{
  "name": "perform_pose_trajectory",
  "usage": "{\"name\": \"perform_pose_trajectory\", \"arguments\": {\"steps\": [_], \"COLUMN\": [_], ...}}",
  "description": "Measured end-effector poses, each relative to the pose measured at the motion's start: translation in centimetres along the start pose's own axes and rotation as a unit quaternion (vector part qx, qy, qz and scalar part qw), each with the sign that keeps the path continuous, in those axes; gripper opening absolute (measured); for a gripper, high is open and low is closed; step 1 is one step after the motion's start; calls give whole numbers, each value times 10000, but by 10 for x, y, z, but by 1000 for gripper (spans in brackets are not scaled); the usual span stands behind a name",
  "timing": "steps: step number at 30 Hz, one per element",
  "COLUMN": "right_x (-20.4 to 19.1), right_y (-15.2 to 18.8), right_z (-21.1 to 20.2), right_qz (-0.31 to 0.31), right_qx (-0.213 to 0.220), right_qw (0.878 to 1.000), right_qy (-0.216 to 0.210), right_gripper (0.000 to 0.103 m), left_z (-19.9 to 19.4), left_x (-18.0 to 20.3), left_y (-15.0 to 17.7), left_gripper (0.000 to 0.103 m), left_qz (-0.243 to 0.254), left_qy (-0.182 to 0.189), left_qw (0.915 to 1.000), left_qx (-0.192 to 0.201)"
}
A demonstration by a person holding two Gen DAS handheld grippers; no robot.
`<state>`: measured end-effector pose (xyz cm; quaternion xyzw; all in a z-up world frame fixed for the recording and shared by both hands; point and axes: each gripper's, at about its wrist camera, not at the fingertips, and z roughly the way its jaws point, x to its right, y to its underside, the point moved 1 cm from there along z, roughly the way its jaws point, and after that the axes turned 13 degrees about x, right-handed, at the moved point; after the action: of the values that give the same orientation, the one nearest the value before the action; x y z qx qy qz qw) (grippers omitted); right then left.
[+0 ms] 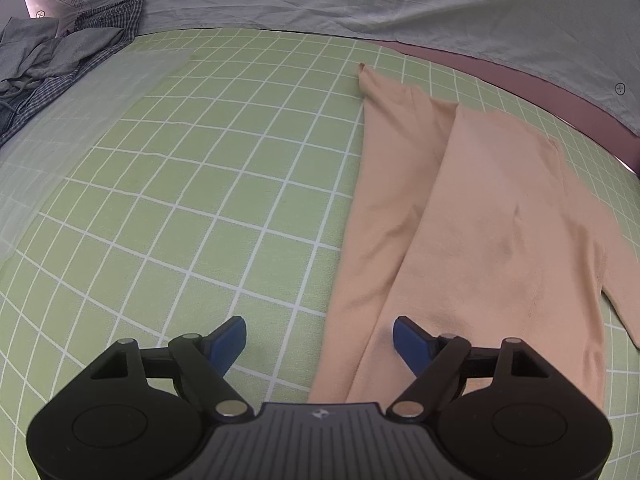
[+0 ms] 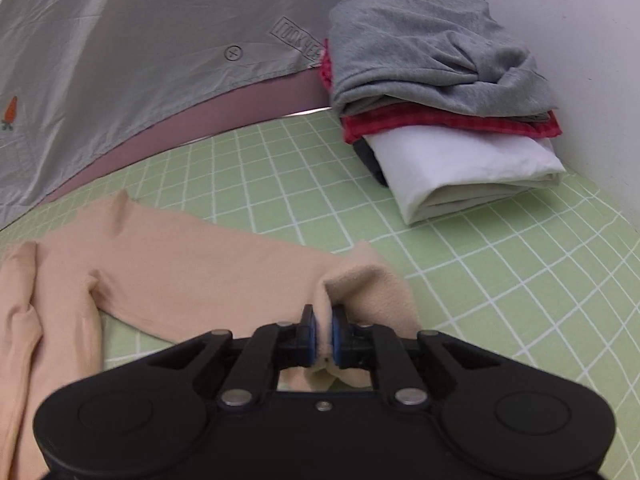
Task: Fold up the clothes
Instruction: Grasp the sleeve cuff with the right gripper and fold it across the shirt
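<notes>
Each view looks forward along its own gripper, from just behind the fingers and low over a green gridded mat point(image 1: 208, 184). The left wrist view faces along the mat, with the left gripper point(image 1: 320, 344) wide apart at the bottom edge and a peach garment point(image 1: 480, 208) ahead to its right. The right wrist view sits close behind the right gripper point(image 2: 323, 330), pinched on the same peach garment. Both views share garment, mat and the grey sheet point(image 2: 132, 40) beyond.

Black hand-held gripper point(image 1: 320, 340), blue finger pads point(image 1: 228, 344).
</notes>
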<state>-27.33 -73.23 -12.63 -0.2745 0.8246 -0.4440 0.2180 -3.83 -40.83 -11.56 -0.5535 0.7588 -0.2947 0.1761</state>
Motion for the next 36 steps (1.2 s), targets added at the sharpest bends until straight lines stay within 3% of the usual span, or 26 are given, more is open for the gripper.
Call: {"name": "perform_pose_trajectory", "arguments": {"steps": [3, 6, 10, 12, 13, 14, 17, 21, 27, 33, 36], "right_x": [-44, -78, -122, -123, -118, -111, -89, -59, -11, 21, 27], "right_y": [-6, 3, 17, 17, 15, 12, 5, 11, 31, 37, 37], "right_z": [-3, -2, -1, -8, -13, -18, -31, -38, -34, -25, -22], "right_qz": [25, -48, -165, -177, -163, -145, -134, -474, -536, -194, -108], "right_qx": [8, -249, -618, -562, -474, -381, -124, -9, -271, -376, -397], "right_qw": [9968, 9913, 9794, 9786, 9808, 9832, 9904, 9981, 9932, 9868, 9847], "right_qy": [-801, -1295, -1918, -1972, -1887, -1777, -1369, -393, 997, 1561, 1693], "right_gripper": [8, 12, 51, 69, 81, 87, 93, 95, 95, 95, 95], "left_z": [-2, -2, -5, -6, -6, -7, -8, -7, -5, 4, 10], "left_x": [-2, -6, -8, -6, -5, -4, 5, 29, 85, 137, 157], "left_y": [-2, -4, -7, -7, -7, -7, -8, -16, -28, -32, -29], "left_gripper": [81, 81, 81, 81, 81, 81, 81, 81, 81, 81, 74], "left_qz": [-91, -156, -162, -152, -148, -145, -94, 142, 733, 1146, 1303], "left_qy": [-36, -76, -114, -104, -94, -84, 42, 329, 839, 1436, 1808], "left_qw": [9999, 9998, 9997, 9997, 9997, 9998, 9998, 9991, 9933, 9828, 9748], "left_qx": [33, 58, 140, 151, 148, 146, 162, 231, 318, 186, 69]}}
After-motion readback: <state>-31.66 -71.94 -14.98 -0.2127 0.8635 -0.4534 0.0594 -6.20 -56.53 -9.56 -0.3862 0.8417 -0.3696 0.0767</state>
